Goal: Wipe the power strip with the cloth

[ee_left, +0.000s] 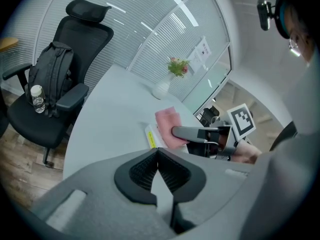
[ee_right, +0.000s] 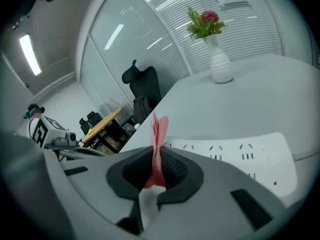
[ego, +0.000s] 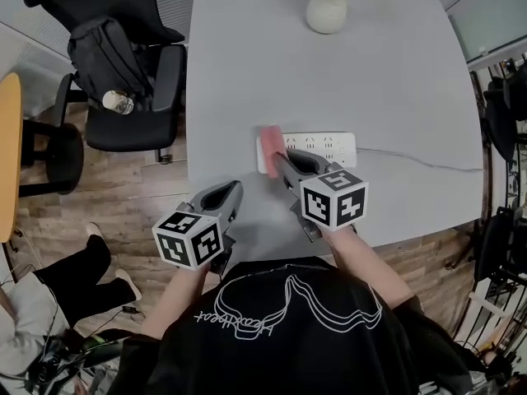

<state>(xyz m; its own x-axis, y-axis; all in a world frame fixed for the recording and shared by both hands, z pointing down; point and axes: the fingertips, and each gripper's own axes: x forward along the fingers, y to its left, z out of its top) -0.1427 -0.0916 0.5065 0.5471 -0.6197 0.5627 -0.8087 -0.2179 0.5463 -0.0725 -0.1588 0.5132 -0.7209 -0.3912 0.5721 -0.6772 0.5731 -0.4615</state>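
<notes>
Soft pink cloth (ego: 270, 142), smooth white plastic power strip (ego: 329, 148), matt grey table (ego: 288, 72), wood-plank floor (ego: 99, 196)

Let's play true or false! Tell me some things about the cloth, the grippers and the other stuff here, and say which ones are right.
1. The right gripper pinches the pink cloth. True.
2. The left gripper holds the power strip. False: its jaws are shut on nothing, and it is apart from the strip.
3. A vase with flowers stands on the table. True.
4. The backpack lies on the table. False: it sits on the black chair beside the table.
5. The cloth is at the strip's end where the cord comes out. False: it is at the other end.
</notes>
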